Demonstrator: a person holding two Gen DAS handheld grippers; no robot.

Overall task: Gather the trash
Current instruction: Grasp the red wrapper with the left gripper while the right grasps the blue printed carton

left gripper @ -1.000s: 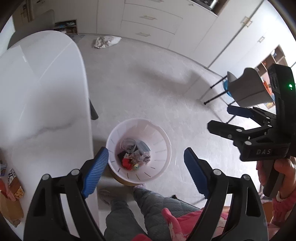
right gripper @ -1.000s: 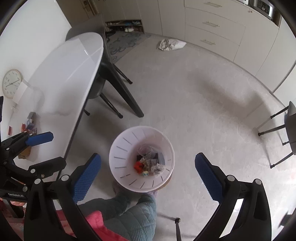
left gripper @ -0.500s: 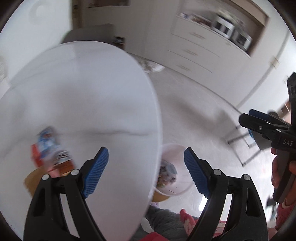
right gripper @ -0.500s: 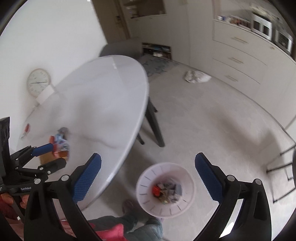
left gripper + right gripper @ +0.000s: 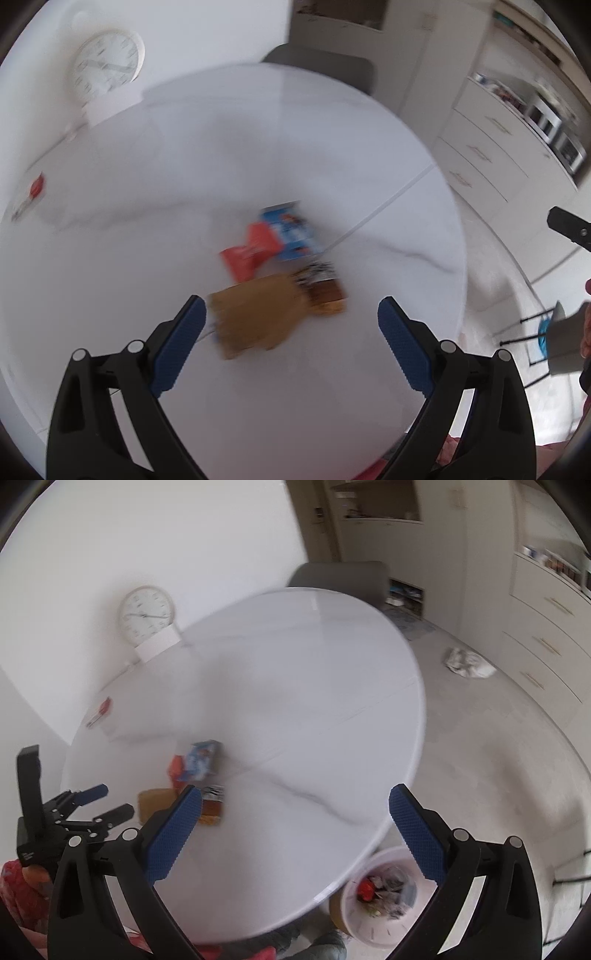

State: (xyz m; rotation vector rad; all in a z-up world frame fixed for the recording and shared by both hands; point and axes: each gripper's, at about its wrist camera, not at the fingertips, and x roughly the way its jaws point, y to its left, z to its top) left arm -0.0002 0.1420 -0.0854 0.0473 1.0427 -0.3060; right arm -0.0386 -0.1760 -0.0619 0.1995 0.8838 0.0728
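Observation:
A blurred pile of trash lies on the white marble table [image 5: 147, 240]: a brown paper bag [image 5: 255, 325], a red wrapper [image 5: 249, 253], a blue and white packet [image 5: 293, 230] and a dark and orange wrapper [image 5: 323, 291]. My left gripper [image 5: 290, 310] hovers above the near side of the pile. Its jaws are opening and nothing is pressed between the pads. The same gripper [image 5: 110, 801] shows at the left of the right wrist view. My right gripper [image 5: 295, 794] stands open and empty over the table's near right part. The pink bin [image 5: 373, 928] holding trash sits on the floor under the table edge.
A white clock [image 5: 146, 614] leans on the wall at the table's back. A small red thing [image 5: 105, 707] lies at the far left. A grey chair [image 5: 340, 578] stands behind the table. Crumpled paper [image 5: 467, 662] lies on the floor by the drawers [image 5: 546, 627].
Both grippers have swung up and away from the bin on the floor to above the table top. The trash pile has come into the left wrist view, and the left jaws stand wider.

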